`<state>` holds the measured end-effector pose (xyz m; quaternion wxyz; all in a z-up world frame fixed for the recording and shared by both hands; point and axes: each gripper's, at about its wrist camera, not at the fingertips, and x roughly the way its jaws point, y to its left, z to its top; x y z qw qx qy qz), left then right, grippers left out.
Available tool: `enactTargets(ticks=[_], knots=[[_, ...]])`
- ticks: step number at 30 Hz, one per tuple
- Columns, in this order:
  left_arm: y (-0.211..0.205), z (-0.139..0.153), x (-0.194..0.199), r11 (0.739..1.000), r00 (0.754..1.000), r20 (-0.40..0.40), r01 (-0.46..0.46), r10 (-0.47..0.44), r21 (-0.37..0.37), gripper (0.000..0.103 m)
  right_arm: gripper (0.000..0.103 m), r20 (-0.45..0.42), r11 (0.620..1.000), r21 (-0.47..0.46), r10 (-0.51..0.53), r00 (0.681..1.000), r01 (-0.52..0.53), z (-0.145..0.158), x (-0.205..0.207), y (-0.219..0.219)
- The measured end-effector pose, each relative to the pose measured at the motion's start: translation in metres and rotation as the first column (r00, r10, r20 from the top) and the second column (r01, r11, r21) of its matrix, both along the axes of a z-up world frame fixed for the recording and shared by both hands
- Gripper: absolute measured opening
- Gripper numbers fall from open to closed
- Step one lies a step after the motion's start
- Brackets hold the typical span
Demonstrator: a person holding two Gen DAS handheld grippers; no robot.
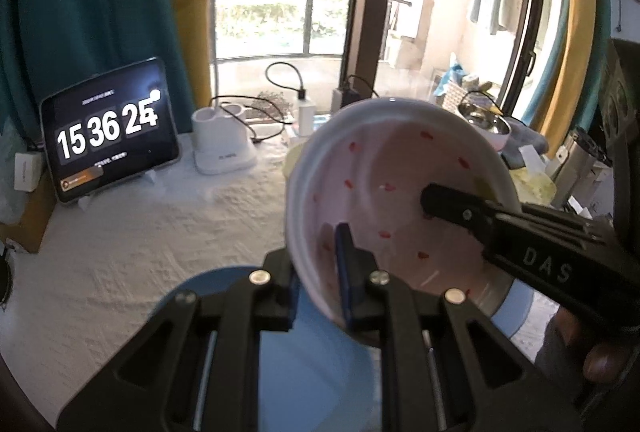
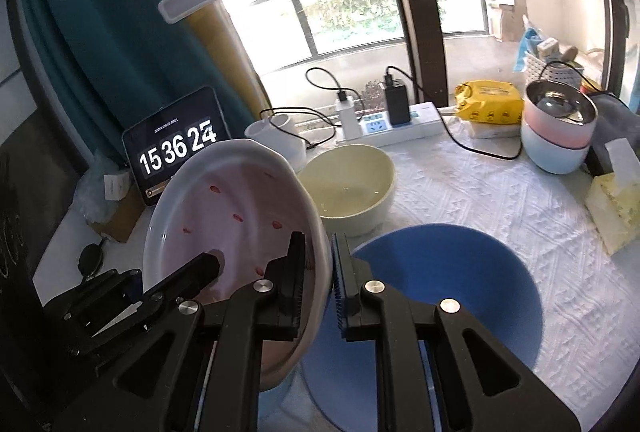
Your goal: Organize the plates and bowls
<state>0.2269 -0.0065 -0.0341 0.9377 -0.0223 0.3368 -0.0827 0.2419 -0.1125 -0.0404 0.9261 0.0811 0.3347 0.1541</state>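
Observation:
A pink bowl with red specks [image 1: 384, 192] is held tilted in the air; it also shows in the right wrist view [image 2: 236, 200]. My left gripper [image 1: 320, 272] is shut on its left rim. My right gripper [image 2: 318, 272] is shut on its right rim, and shows in the left wrist view as a black finger inside the bowl [image 1: 452, 204]. A blue bowl [image 2: 448, 296] sits on the table just below. A cream bowl [image 2: 352, 184] stands behind it.
A tablet clock [image 2: 176, 148] and a white desk lamp [image 1: 224, 148] stand at the back left. A power strip [image 2: 400, 124], a yellow pack [image 2: 490, 100], stacked pink and pale blue bowls holding a steel bowl [image 2: 558, 136] and a tissue box [image 2: 616, 204] lie at the back right.

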Motion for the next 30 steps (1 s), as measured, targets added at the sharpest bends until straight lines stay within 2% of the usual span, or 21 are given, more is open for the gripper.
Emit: enactTargets(ticks=[11, 30], knots=[[-0.045, -0.005, 0.002, 0.998, 0.998, -0.024, 0.055, -0.055, 0.017, 0.017, 0.014, -0.002, 0.999, 0.026, -0.047, 0.999, 0.047, -0.002, -0.010, -0.047], [-0.092, -0.047, 0.010, 0.994, 0.985, -0.140, 0.103, -0.099, 0.020, 0.017, 0.014, -0.105, 0.993, 0.039, -0.104, 0.989, 0.109, -0.044, -0.009, -0.099]])
